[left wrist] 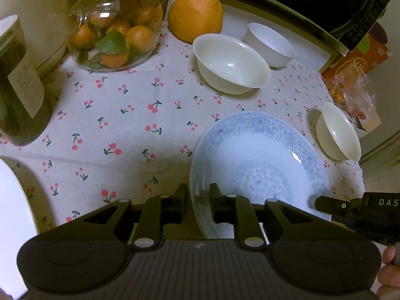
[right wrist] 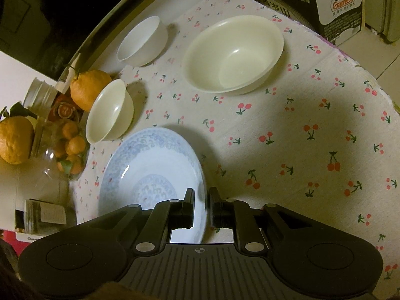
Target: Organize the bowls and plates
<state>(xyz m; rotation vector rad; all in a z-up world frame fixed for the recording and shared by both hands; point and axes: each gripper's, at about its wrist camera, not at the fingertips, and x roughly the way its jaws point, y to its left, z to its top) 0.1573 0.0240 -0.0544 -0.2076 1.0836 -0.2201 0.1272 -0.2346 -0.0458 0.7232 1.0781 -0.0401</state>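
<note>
A blue-patterned plate [left wrist: 262, 155] [right wrist: 150, 165] lies on the cherry-print tablecloth [left wrist: 120, 115] [right wrist: 300, 125]. My left gripper [left wrist: 198, 190] straddles the plate's left rim, and a thin gap shows beside its outer finger, so it is open. My right gripper [right wrist: 201, 192] is shut on the opposite rim; one of its fingers [left wrist: 322, 203] shows in the left wrist view. Beyond the plate stand a wide cream bowl [left wrist: 232, 65] [right wrist: 232, 55], a small white bowl [left wrist: 270, 45] [right wrist: 142, 41] and a small cream bowl [left wrist: 337, 135] [right wrist: 110, 111].
A glass jar of mandarins [left wrist: 115, 32], a large orange fruit [left wrist: 195, 16] and a dark labelled jar [left wrist: 17, 87] stand at the table's back and left. A white plate's edge [left wrist: 12, 212] shows at far left. A cardboard box [right wrist: 340, 7] stands past the table's edge.
</note>
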